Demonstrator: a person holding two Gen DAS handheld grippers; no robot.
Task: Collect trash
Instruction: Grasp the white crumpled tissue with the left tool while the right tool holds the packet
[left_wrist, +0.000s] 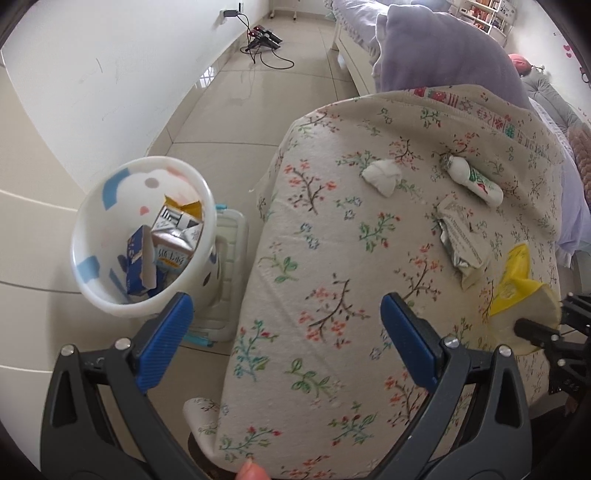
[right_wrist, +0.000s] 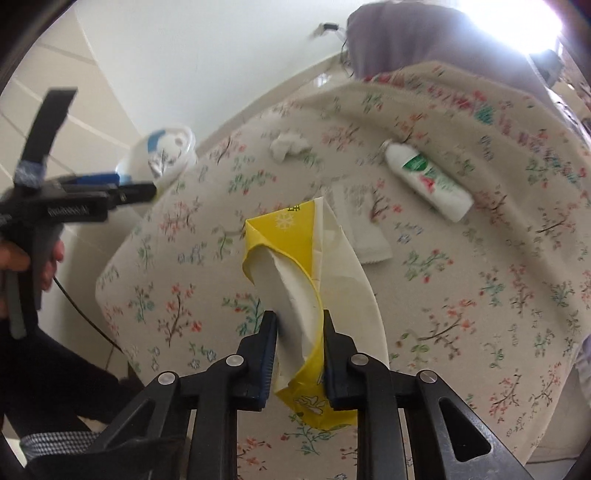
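jaws pinching yellow tissue pack (right_wrist: 295, 280), right gripper (right_wrist: 300, 325)

Cartons (left_wrist: 162, 243) in bin (left_wrist: 92, 236), bin left of table (left_wrist: 332, 332)

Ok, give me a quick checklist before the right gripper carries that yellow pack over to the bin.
1. Right gripper shut on the yellow pack: ok.
2. Pack lifted clear of the cloth: cannot tell.
3. Bin upright with room on top of the cartons: ok.
4. Left gripper open and empty: ok.
5. Left gripper out of the path to the bin: not ok, it sits between.
6. Tissue, bottle and wrapper remain on the cloth: ok.
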